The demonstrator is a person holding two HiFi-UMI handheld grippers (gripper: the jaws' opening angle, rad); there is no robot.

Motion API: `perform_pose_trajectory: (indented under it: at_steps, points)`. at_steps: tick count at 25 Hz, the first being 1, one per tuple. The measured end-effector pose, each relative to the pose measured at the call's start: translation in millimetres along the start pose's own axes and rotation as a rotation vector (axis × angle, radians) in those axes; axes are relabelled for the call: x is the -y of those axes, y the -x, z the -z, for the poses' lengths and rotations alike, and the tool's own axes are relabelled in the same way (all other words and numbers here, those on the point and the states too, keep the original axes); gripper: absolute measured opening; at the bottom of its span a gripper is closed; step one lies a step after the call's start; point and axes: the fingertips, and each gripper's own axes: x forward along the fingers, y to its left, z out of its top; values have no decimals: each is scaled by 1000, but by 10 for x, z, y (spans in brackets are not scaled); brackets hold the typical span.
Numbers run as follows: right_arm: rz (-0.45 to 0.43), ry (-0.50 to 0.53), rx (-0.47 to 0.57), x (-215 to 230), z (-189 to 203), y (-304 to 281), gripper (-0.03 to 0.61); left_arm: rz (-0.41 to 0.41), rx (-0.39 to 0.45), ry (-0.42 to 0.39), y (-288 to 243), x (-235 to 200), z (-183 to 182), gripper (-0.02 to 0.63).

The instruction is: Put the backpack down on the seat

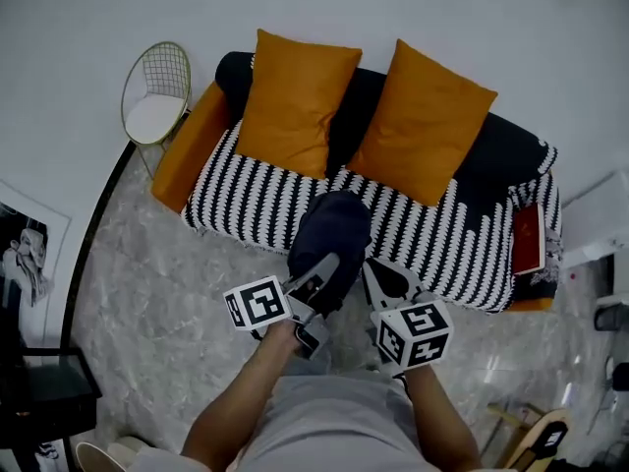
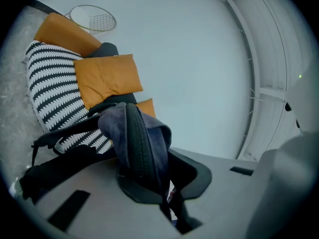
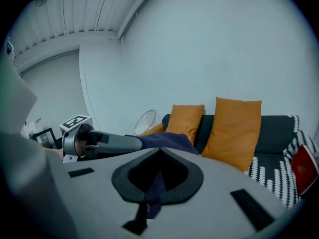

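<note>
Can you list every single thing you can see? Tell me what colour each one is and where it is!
sofa: one, dark with a black-and-white striped cover, against the wall
cushions: two, orange, left and right, leaning on the sofa back
sofa arm: one, orange, sofa's left end
wire chair: one, gold with a white seat, left of the sofa
red flat thing: one, red, sofa's right end
side table: one, black, lower left corner
floor: grey marble
backpack: one, dark navy, held up in front of the sofa's seat
left gripper: grey, fingers shut on the backpack
right gripper: grey, fingers shut on the backpack
person's arms: two, bare, at the bottom
</note>
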Motion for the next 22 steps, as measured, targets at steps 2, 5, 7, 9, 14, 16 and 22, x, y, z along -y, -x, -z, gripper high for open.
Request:
perform_pose_trajectory:
  at_steps: [2,5,7,9,14,16,22]
  points:
    - [10,-1,-2,-50,-51,-134,2,4,-10,1,7,-58,-140,29]
    - [22,5,4,-110,-147,-315,2,11,-29,-2,10,-132,-318,29]
    - [28,9,10,-125,-221,-428,2,16,-47,-11,-3,-178,-428,29]
    - [31,12,17,-126,-292,-540,2,24,-69,-27,-32,-229,-540,29]
    - [26,12,26,-82,-405,-813,2,42,-133,-78,-137,-386,-788,29]
    - [21,9,25,-52,-423,-941,2,46,-149,-94,-181,-480,-907,29]
    - [-6,4,1,66,-459,-1377,2,62,-202,-149,-329,-765,-1249,29]
